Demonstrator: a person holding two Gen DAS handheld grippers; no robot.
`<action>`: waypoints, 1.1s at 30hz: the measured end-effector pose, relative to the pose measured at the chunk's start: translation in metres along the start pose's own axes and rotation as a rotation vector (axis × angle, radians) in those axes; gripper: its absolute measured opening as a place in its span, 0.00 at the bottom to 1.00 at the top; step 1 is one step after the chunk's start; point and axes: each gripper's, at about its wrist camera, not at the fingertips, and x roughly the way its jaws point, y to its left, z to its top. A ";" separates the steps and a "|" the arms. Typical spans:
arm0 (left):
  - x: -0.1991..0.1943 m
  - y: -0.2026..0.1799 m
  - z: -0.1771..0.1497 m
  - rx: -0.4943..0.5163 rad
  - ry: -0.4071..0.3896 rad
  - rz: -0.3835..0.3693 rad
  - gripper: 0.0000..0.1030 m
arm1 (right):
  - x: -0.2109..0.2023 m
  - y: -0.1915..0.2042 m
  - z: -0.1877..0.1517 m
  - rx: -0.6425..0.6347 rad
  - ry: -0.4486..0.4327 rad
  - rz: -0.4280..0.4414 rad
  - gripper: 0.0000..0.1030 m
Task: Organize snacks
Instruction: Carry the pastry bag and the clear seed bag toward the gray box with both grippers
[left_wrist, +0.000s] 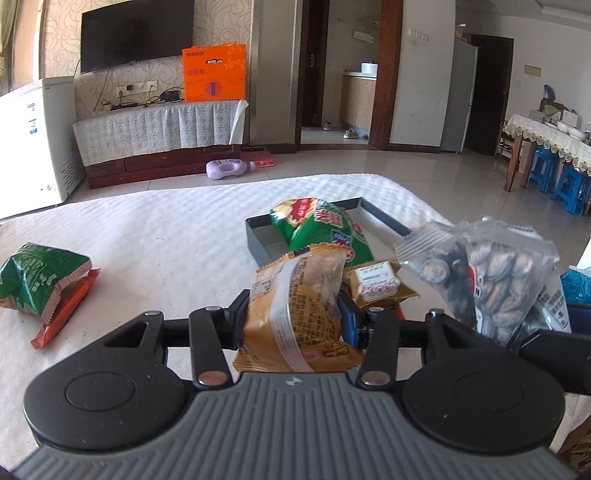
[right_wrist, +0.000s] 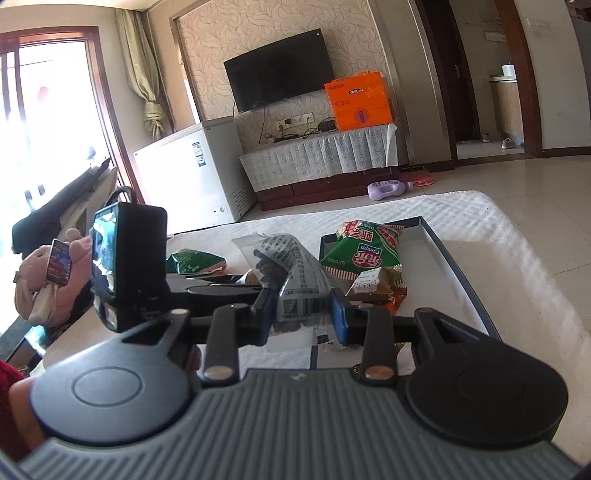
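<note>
My left gripper (left_wrist: 293, 306) is shut on a tan snack packet (left_wrist: 295, 317), held above the white table. Just beyond it stands a grey tray (left_wrist: 258, 236) holding a green packet (left_wrist: 325, 229) and a small brown packet with a white label (left_wrist: 376, 280). My right gripper (right_wrist: 301, 314) is shut on a clear bag of dark seeds (right_wrist: 295, 280). That seed bag (left_wrist: 491, 280) hangs at the right of the left wrist view. The tray (right_wrist: 454, 258) and its green packet (right_wrist: 365, 251) lie just beyond the right gripper's fingers.
Another green packet (left_wrist: 37, 284) lies on an orange packet (left_wrist: 62, 314) at the table's left. A white freezer (right_wrist: 192, 177) and a TV cabinet (left_wrist: 159, 140) stand past the table's far edge. A purple bottle (left_wrist: 229, 169) lies on the floor.
</note>
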 end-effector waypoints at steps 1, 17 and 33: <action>0.001 -0.003 0.000 0.004 -0.002 -0.004 0.52 | -0.001 -0.003 0.000 0.004 -0.001 -0.005 0.35; 0.028 -0.041 0.000 0.067 0.011 -0.062 0.52 | -0.008 -0.031 -0.003 0.049 -0.004 -0.084 0.31; 0.062 -0.062 0.007 0.088 0.016 -0.119 0.52 | -0.005 -0.058 -0.002 0.100 -0.011 -0.142 0.30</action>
